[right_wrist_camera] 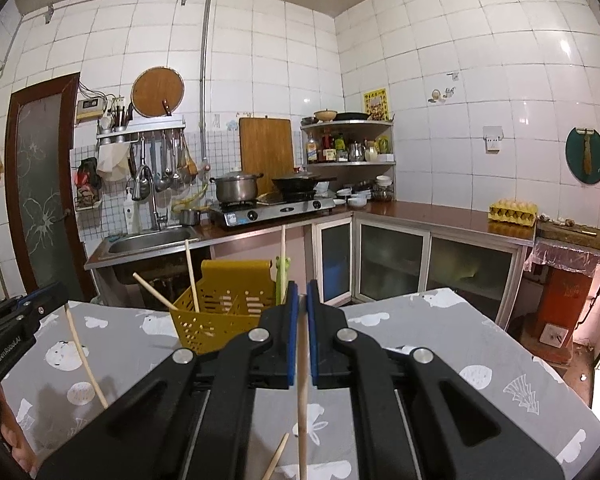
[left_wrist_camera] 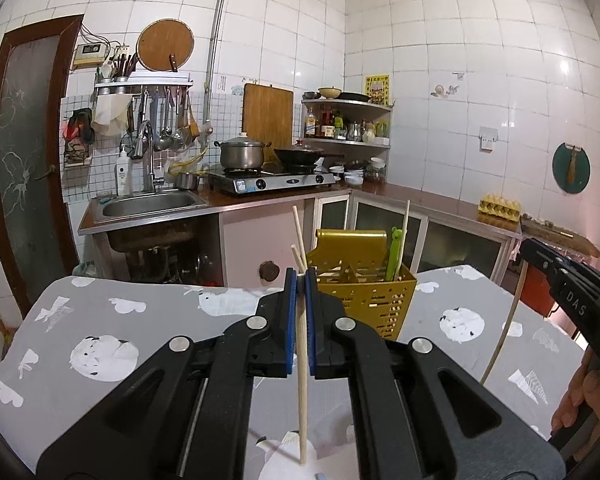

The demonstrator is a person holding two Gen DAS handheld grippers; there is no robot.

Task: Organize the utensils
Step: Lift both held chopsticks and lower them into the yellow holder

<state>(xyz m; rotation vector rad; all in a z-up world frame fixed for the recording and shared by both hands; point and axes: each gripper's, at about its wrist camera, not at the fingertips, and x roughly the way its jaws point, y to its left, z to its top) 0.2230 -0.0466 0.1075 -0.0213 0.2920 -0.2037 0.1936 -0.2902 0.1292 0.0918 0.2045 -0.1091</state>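
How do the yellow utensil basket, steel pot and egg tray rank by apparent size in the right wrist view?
1. yellow utensil basket, though it sits nearest the camera.
2. steel pot and egg tray: look alike, so unranked.

A: Any lettering you can make out?

B: Two bits, both on the grippers. In the left wrist view the right gripper (left_wrist_camera: 528, 249) carries pale capitals on its black side, reading "DAS".

A: And the other?

B: In the right wrist view the left gripper (right_wrist_camera: 60, 287) has small pale print along its black body; it looks like "GenRobot.AI", though the letters are tiny and I am not sure of them.

A: The yellow poster (left_wrist_camera: 377, 89) just above the corner shelf (left_wrist_camera: 346, 103)?

B: Printed marks on it, but too small to read.
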